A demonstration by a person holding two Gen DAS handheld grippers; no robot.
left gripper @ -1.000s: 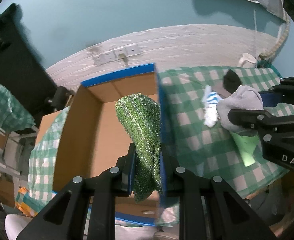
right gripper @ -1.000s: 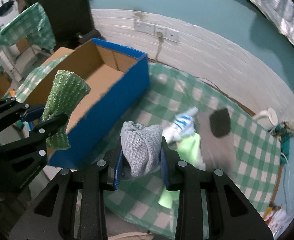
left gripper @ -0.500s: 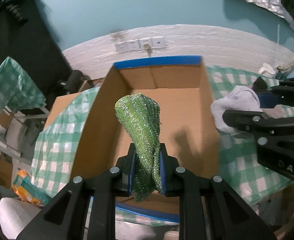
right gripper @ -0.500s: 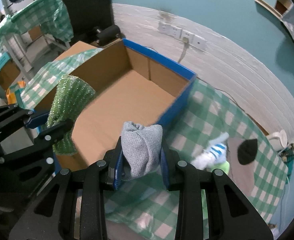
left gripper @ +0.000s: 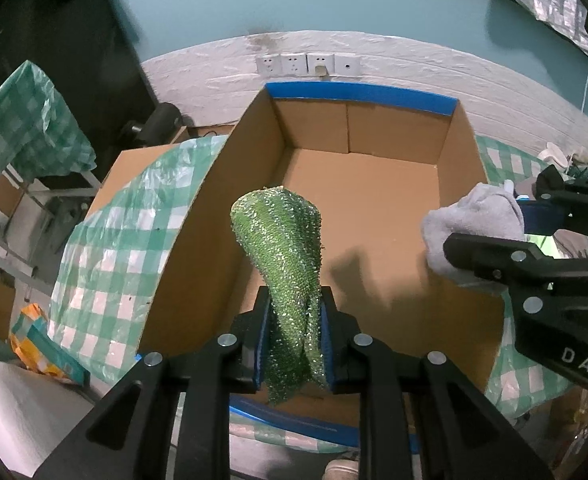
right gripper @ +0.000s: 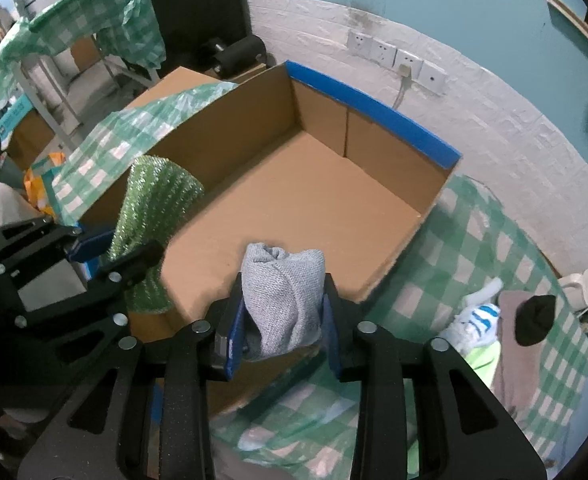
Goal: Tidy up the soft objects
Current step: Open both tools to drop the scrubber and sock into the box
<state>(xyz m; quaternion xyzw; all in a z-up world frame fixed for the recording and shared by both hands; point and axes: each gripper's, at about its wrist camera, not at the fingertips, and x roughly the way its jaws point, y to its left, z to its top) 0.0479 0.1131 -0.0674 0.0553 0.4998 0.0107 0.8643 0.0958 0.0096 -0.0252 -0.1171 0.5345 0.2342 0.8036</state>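
The left gripper (left gripper: pixel 296 334) tips steeply down over the near left part of the big cardboard box (left gripper: pixel 374 216). A sparkly green cloth (left gripper: pixel 283 248) sits between its blue pads (left gripper: pixel 261 344) and sticks up past them. The jaws have just been opening a little, but the pads touch the cloth on both sides and it has not dropped.

To the right, the right gripper (right gripper: pixel 283 322) also tips steeply down, over the near edge of the same box. It has a soft gray cloth (right gripper: pixel 281 292) bunched between its pads. These jaws have just been opening a little too, and the cloth is held there all the same.

On the side of the right gripper are the white letters "DAS" (left gripper: pixel 584 363).

Farther right, on the green checked tablecloth (right gripper: pixel 474 240), lie a blue and white striped sock (right gripper: pixel 476 320), a bright green cloth (right gripper: pixel 480 360) and a black lump (right gripper: pixel 534 314) on a brown mat (right gripper: pixel 506 364).
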